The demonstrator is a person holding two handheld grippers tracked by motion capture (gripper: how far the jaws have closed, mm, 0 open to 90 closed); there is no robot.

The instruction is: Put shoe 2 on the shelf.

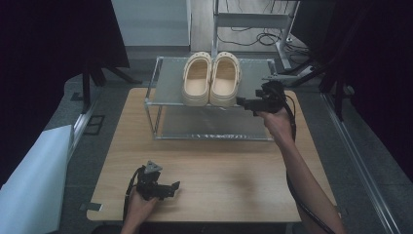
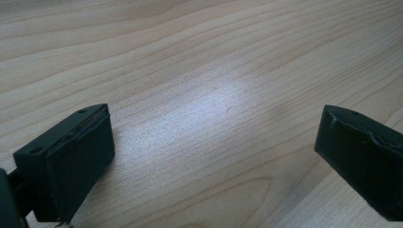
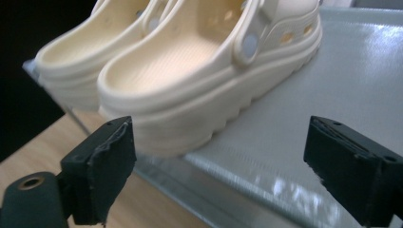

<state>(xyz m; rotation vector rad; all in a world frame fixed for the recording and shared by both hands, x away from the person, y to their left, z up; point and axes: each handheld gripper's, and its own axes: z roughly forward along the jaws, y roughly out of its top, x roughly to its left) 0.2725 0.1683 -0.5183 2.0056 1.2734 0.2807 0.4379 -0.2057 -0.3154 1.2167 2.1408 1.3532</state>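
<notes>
Clogs [image 1: 211, 78] paired on shelf [image 1: 253, 75] top — R gripper [image 1: 246, 103] open beside.

No lettering, label, brand mark, number or sign can be read anywhere in these pictures.
</notes>
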